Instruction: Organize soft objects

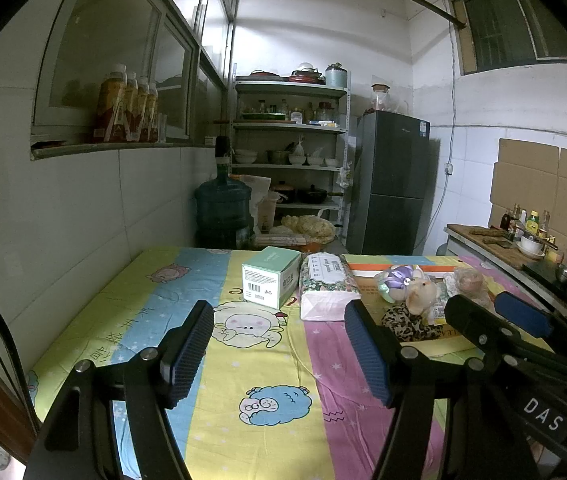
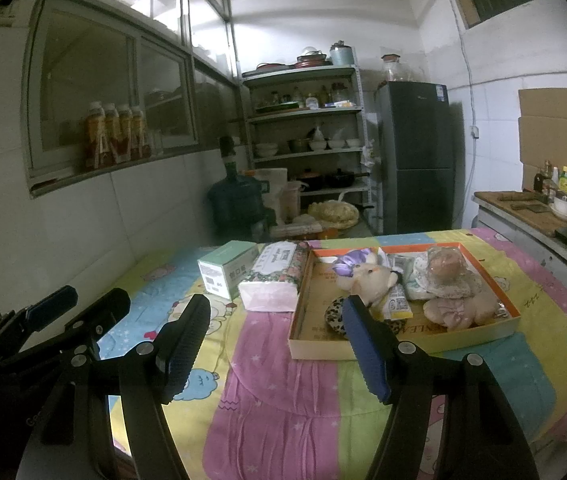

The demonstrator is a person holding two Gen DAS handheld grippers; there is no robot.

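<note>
Right wrist view: whole cardboard tray (image 2: pixel 501 330) laid open at 1 o'clock, rim orange, holding plush toy (image 2: pixel 367 278), purple bow (image 2: pixel 349 266), leopard-print piece (image 2: pixel 335 316), packets (image 2: pixel 399 300) and doll (image 2: pixel 457 300). Left wrist view: same tray (image 1: pixel 443 344) at 2 o'clock, largely blocked by right gripper (image 1: pixel 499 316), near rim and doll mostly hidden.

Left gripper (image 1: pixel 279 354) spread wide, nothing between the pads, only patterned cloth (image 1: pixel 267 360) below. Right gripper (image 2: pixel 277 350) likewise wide and empty; one finger (image 2: pixel 365 354) overlapping the tray's near corner.

At 12 o'clock, green box (image 2: pixel 227 270) touching tissue pack (image 2: pixel 279 276), pack just beside the tray. Beyond: water jug (image 1: pixel 222 208), shelf rack (image 1: pixel 289 148), fridge (image 1: pixel 395 184); bottles (image 1: pixel 125 106) at 10 o'clock.
</note>
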